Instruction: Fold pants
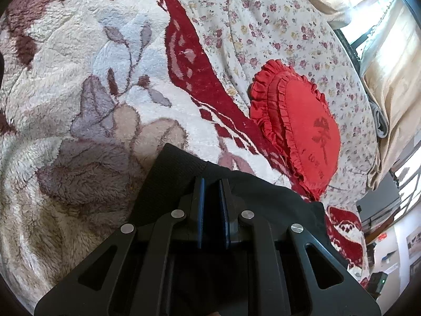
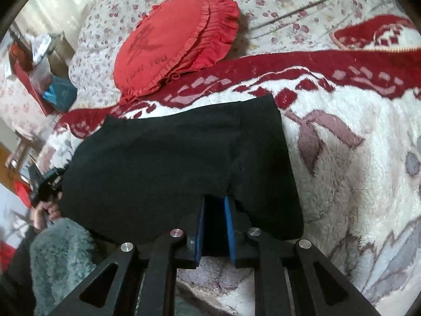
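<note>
The black pants lay folded on the fleece blanket of the bed, the red ruffled cushion at their 12 o'clock. The left hand-held gripper pinched the pants' edge. The right hand-held gripper stood slightly apart, cloth between its pads; whether they pressed it was unclear.

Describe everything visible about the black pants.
The black pants look like soft, matte knit cloth, folded into a compact, roughly rectangular bundle with a straight far edge and a crease running through it. They lie flat on the fluffy flowered blanket, just short of the red frilled cushion. The right gripper has their near edge between its blue pads. The left gripper is shut over a ribbed band at their edge.
</note>
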Motion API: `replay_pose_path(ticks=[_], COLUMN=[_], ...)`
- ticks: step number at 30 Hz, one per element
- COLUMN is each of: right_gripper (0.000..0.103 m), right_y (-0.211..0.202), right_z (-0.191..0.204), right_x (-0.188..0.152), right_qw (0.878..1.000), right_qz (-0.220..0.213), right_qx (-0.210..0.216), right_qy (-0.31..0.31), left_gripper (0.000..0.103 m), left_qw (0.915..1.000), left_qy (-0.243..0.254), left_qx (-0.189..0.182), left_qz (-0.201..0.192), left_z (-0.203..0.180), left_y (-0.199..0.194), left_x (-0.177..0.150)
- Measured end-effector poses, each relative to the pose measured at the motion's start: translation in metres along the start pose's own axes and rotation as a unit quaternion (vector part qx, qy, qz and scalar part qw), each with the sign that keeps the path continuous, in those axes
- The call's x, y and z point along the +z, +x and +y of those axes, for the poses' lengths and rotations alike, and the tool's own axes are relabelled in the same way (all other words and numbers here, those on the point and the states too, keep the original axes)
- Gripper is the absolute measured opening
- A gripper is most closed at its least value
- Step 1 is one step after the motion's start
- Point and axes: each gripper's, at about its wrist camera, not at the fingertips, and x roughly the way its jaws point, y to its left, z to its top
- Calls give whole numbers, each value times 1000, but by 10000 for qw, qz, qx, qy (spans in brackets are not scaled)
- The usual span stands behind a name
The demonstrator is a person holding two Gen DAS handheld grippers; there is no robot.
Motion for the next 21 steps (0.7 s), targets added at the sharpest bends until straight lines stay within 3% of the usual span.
replay_pose_path(ticks=[3,6,11,21], right_gripper=[32,33,34,34], right_y=[4,7,5,5], right_z=[27,37,21,25], right_x=[-5,-10,-9,-11], right_qw=[9966,9929,9972,9955], right_qz=[-123,-233,-302,-291], right_qx=[-446,-731,-405,-513], right_qy=[-680,-906,-548,-743], left_gripper=[12,12,12,14], left_qw=[10000,10000,10000,9985], left_qy=[5,1,4,-342], left_qx=[-18,-31,-28,-101], left_qz=[-9,-7,-21,413], left_z=[0,1,1,-1], left_y=[-1,-1,-2,-5], left_x=[-1,-1,-1,13])
